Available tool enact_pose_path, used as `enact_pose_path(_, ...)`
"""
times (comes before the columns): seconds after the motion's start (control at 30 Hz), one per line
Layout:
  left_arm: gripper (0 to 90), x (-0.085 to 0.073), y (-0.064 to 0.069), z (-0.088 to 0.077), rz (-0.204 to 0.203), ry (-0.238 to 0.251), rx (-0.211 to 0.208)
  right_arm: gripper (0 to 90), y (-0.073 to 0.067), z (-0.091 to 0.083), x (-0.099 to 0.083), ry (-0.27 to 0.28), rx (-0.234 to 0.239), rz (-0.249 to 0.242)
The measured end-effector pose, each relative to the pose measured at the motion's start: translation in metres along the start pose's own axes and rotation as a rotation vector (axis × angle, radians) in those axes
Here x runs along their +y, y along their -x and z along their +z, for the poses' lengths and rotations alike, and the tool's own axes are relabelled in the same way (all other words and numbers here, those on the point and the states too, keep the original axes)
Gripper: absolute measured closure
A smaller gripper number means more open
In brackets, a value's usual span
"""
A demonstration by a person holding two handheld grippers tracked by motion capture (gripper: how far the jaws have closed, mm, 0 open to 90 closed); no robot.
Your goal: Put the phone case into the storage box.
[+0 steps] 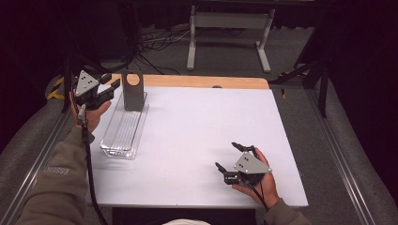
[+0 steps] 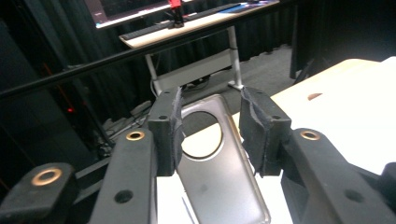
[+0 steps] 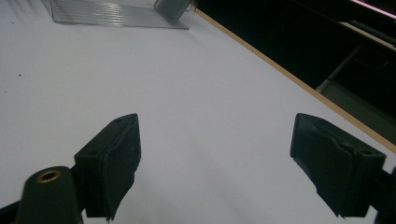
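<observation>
At the far left corner of the white table top (image 1: 197, 136), the left gripper (image 1: 109, 83) is held up in the person's left hand (image 1: 91, 112), just left of the clear plastic tray (image 1: 123, 129) that serves as the landmark for all that follows. Its jaws stand apart with nothing between them, aimed at a grey metal plate (image 1: 132, 90) that stands upright at the tray's far end, a round hole through its upper part. From the left gripper view, the left gripper (image 2: 210, 133) frames that grey metal plate (image 2: 219, 186), the pads on either side of it but not closed on it; whether they touch it cannot be told. The tray itself lies lengthwise along the table's left edge, its ribbed floor bare nearer the person.

Well to the right of the tray and nearer the person, the right gripper (image 1: 229, 157) rests low over the table in the right hand (image 1: 263, 185), jaws wide apart and holding nothing. In the right gripper view, the right gripper (image 3: 215, 163) looks across bare white surface (image 3: 187, 93) toward the clear plastic tray (image 3: 112, 14), far off at the top.

Beyond the tray, past the table's wooden far edge (image 1: 202, 81), a grey stand (image 1: 230, 33) sits on the floor.
</observation>
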State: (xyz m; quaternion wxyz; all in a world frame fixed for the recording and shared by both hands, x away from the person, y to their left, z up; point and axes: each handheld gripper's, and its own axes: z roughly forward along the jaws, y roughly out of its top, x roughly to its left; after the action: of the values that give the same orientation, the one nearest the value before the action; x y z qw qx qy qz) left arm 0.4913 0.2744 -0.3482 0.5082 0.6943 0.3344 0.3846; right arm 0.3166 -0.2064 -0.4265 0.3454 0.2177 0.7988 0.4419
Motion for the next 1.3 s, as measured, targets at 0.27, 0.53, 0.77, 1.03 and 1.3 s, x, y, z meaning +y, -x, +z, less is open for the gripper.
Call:
enact_pose_path(0.27,47.8,-0.001,0.01,-0.005,0.016,0.01,-0.006,17.5,-0.001,0.0,0.0,-0.002,0.001,-0.004)
enact_pose_path(0.53,35.6,-0.002,0.018,-0.006,0.006,0.018,-0.014,17.4,0.0,0.0,0.0,-0.001,-0.001,0.001)
enact_pose_path(0.77,21.5,-0.006,0.025,-0.003,0.0,0.004,-0.016,17.4,-0.002,0.001,0.0,-0.004,0.004,-0.012)
enact_pose_path(1.03,9.0,-0.006,0.031,-0.003,-0.008,0.004,-0.054,17.4,-0.001,0.0,0.0,-0.002,-0.002,-0.01)
enact_pose_path(1.3,4.5,-0.003,0.039,-0.009,0.0,0.025,-0.124,17.4,0.0,0.0,-0.001,-0.004,-0.005,-0.009)
